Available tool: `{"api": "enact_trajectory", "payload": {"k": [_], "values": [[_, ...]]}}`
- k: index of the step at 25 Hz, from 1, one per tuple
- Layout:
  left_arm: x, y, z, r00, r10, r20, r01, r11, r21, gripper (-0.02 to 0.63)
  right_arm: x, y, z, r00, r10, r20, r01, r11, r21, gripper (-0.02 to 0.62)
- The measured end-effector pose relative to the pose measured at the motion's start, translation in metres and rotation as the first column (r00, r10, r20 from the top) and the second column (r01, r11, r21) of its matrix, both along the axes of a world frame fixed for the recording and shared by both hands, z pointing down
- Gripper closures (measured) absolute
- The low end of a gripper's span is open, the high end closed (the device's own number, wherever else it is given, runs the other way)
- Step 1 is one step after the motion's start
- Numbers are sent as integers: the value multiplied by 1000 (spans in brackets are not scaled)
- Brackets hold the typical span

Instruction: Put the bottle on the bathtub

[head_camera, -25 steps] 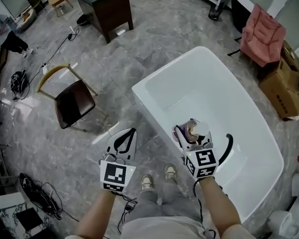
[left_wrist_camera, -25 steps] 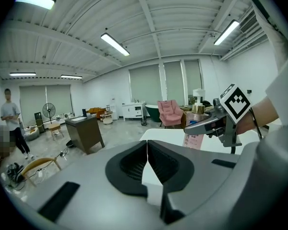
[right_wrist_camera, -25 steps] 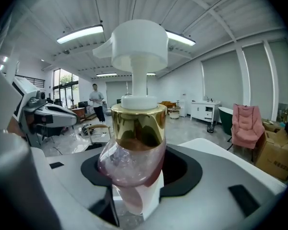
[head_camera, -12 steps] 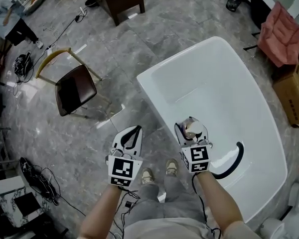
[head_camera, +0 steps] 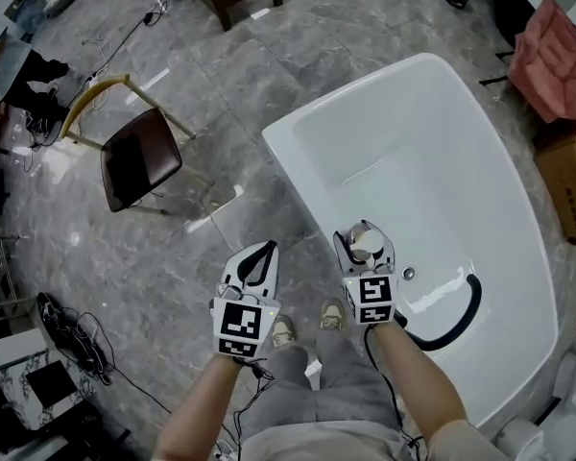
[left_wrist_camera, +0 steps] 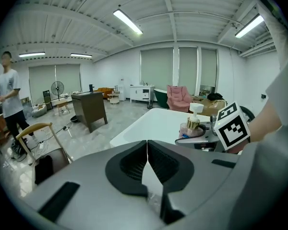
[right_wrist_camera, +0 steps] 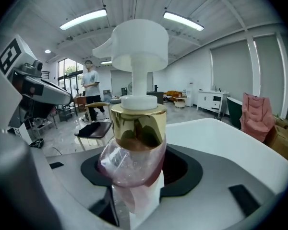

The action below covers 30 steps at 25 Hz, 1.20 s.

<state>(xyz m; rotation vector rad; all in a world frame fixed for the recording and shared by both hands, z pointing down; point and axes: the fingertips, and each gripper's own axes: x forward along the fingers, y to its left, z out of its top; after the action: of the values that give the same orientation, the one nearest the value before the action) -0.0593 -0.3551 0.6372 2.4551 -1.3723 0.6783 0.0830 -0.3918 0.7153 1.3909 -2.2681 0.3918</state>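
Note:
A clear pink pump bottle (right_wrist_camera: 134, 162) with a gold collar and white pump head stands upright between the jaws of my right gripper (head_camera: 364, 248), which is shut on it. In the head view the bottle (head_camera: 363, 243) hangs over the near left rim of the white bathtub (head_camera: 298, 176). The left gripper view also shows the bottle (left_wrist_camera: 193, 123) to the right, beside the tub (left_wrist_camera: 153, 123). My left gripper (head_camera: 252, 262) is over the grey floor left of the tub, jaws shut with nothing between them.
A black hose (head_camera: 458, 317) curls inside the tub near a drain (head_camera: 408, 274). A brown chair (head_camera: 139, 161) stands at the left, cables (head_camera: 67, 339) lie at lower left. A pink armchair (head_camera: 557, 51) and cardboard box (head_camera: 571, 181) sit right. A person (left_wrist_camera: 7, 99) stands far off.
The view has shifted a little, so the tub and chair sit higher in the frame. Both grippers have stayed near the tub's near rim, the right one still holding the bottle.

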Motion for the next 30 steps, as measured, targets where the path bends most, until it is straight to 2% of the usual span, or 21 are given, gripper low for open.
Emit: {"api": "enact_trajectory", "payload": {"k": [8, 16, 23, 27, 30], "values": [[-7, 9, 22, 1000, 9, -19, -10, 999, -49, 586, -8, 2, 25, 1000, -31, -4, 31, 999, 20, 334], [-15, 13, 27, 1000, 1, -11, -1, 999, -43, 586, -14, 2, 28, 1000, -25, -2, 25, 997, 71, 328], [-13, 22, 16, 1000, 27, -13, -28, 999, -45, 586, -11, 6, 37, 998, 63, -4, -63, 998, -5, 293], [-12, 27, 11, 999, 34, -13, -34, 998, -48, 586, -7, 8, 36, 998, 65, -11, -65, 997, -28, 274], [-15, 30, 6, 999, 38, -14, -38, 998, -46, 586, -11, 10, 24, 999, 52, -2, -52, 998, -37, 223]]}}
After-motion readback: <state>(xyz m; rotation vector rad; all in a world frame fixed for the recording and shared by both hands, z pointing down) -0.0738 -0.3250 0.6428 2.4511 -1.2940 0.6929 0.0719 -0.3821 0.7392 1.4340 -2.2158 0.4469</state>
